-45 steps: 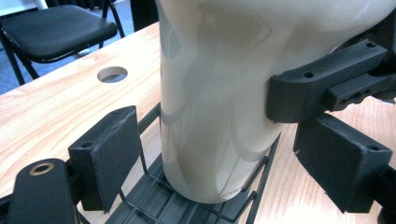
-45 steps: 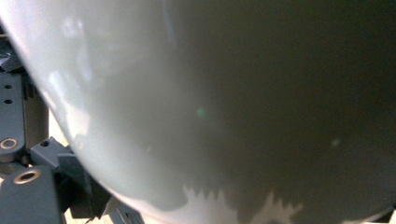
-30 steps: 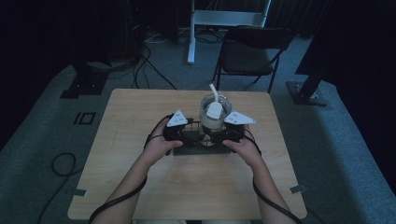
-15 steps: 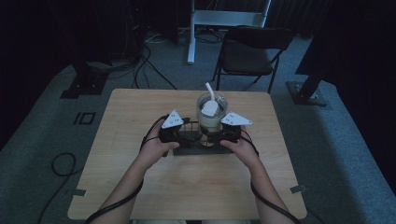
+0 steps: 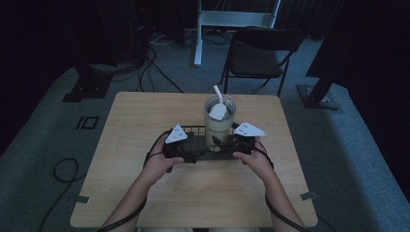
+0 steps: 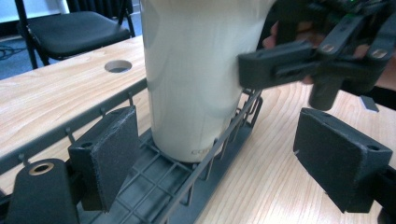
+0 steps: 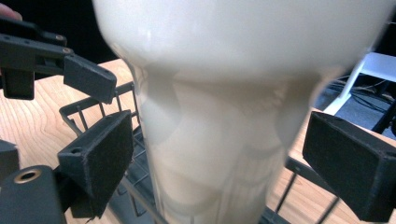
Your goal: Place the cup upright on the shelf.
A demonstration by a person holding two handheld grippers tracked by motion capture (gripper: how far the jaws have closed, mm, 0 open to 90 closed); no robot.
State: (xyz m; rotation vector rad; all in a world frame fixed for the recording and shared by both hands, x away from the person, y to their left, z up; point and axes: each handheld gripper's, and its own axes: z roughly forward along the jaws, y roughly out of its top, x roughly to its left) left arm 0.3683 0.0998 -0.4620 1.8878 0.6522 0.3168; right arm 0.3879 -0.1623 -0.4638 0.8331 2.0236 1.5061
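Overhead, a tall cup [image 5: 218,126] of creamy liquid stood in a wire rack [image 5: 193,145] on the counter [image 5: 145,193]. Closer, the left gripper's [image 6: 217,126] fingers hung released astride the rack's rail. The right gripper's [image 7: 219,130] fingers flanked the cup, released.

This place looks like a lab or a recording studio, not a home. A plain wooden surface [image 5: 145,121] with a round cable hole [image 6: 117,66] stands alone in the middle of a grey carpet floor [image 5: 43,130]. Around it the room is very dark, with black curtains or walls. Loose black cables [image 5: 154,58] run over the floor, and flat metal stand bases [image 5: 316,94] sit at both sides. Behind the surface there is a black folding chair [image 5: 258,55] and a white metal frame [image 5: 232,19]. Tape marks [image 5: 88,122] are stuck on the carpet.
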